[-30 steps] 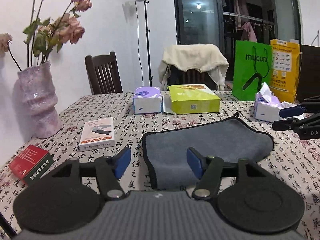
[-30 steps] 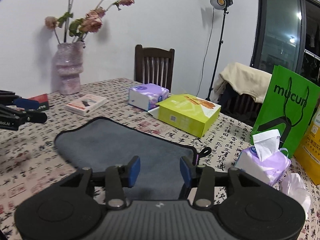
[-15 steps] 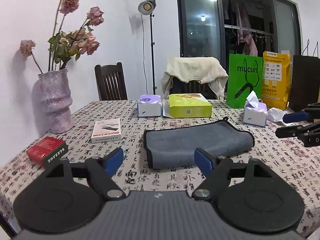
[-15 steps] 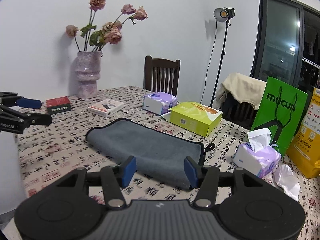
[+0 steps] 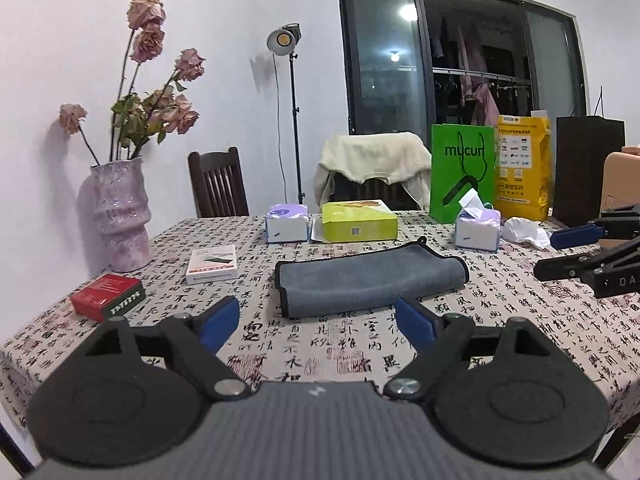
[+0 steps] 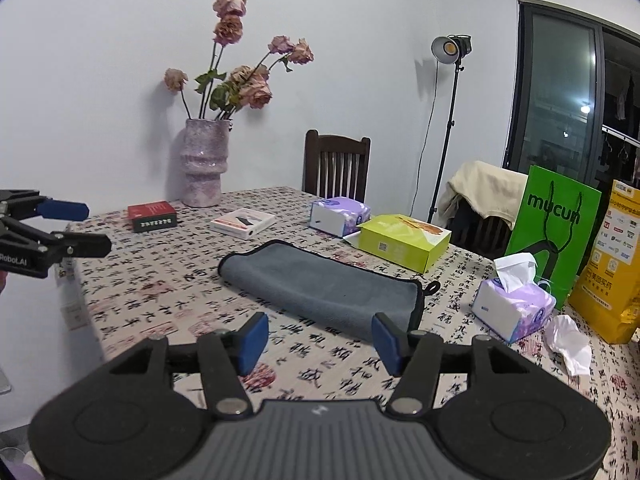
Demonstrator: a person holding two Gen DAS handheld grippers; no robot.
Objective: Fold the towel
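So the grey towel (image 5: 370,282) is lying flat near the middle of the tabletop (image 5: 520,320), already doubled over into a long strip by the look of it, with a black trim all round and a little hanging loop at its far corner. Both grippers are off it and pulled back toward the near edge of the table. The left gripper (image 5: 318,326) has its tongs spread wide with nothing between them, and the right gripper (image 6: 316,338) is the same, wide and empty.

Handling-wise it looks like a soft microfibre cloth, light and floppy, so it should drape and sag the moment you lift one end instead of keeping its shape. Not fragile at all, and the fuzzy surface probably grips the blue pads fine. The tablecloth under it might bunch up if you drag, so I'd lift instead of sliding.

If it needs another fold, I'd pinch the two corners of one short end, right on the stitched trim where both layers stack, one gripper per corner. Grabbing only the top layer would just peel it open again. The yellow-green box (image 5: 360,222) and the tissue packs sit toward the far edge, well apart from the towel.
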